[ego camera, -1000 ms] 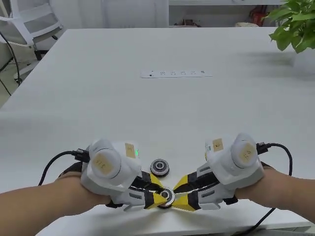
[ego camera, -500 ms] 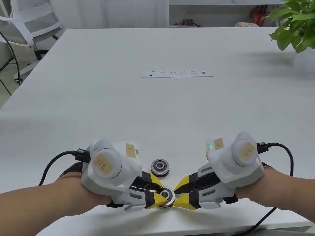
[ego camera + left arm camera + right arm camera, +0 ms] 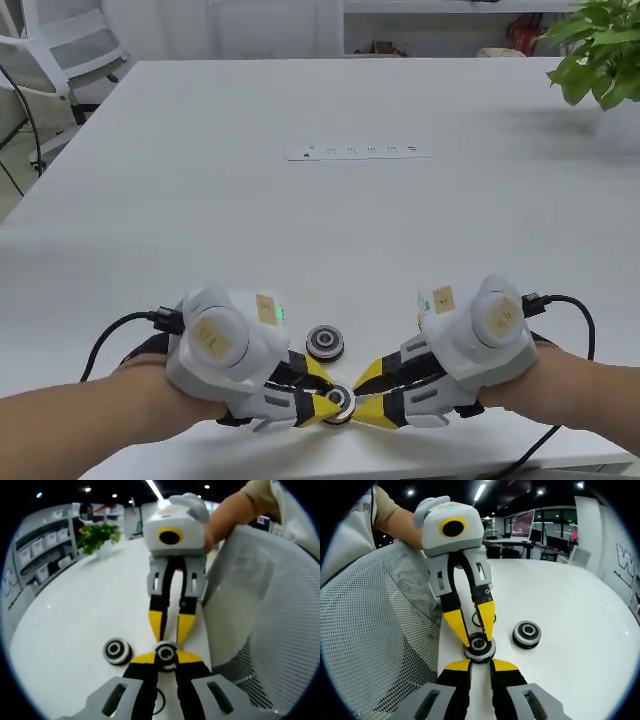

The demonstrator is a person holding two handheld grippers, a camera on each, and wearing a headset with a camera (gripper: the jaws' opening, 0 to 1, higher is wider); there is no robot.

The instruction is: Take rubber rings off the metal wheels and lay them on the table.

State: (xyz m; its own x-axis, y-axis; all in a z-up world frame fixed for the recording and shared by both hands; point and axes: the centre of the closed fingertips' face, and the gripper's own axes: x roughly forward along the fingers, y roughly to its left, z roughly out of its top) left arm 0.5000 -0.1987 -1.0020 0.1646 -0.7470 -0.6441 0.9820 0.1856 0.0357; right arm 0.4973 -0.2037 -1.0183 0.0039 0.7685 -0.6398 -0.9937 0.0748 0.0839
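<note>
A metal wheel [image 3: 338,400] with a black rubber ring sits at the table's front edge, and both grippers meet on it. My left gripper [image 3: 166,658] is shut on this wheel [image 3: 166,653] from the left. Facing it, my right gripper [image 3: 480,664] has its jaws almost together, pinching the near rim of the wheel [image 3: 480,647] at the rubber ring. A second wheel [image 3: 324,341] with its ring on lies flat just behind them, also in the gripper views [image 3: 117,651] [image 3: 527,633]. A loose thin rubber ring [image 3: 159,700] lies on the table under my left gripper.
A white power strip [image 3: 358,152] lies mid-table. A green plant [image 3: 600,55] stands at the far right corner and an office chair [image 3: 60,50] at the far left. A mesh chair back [image 3: 270,620] is close behind the table's front edge.
</note>
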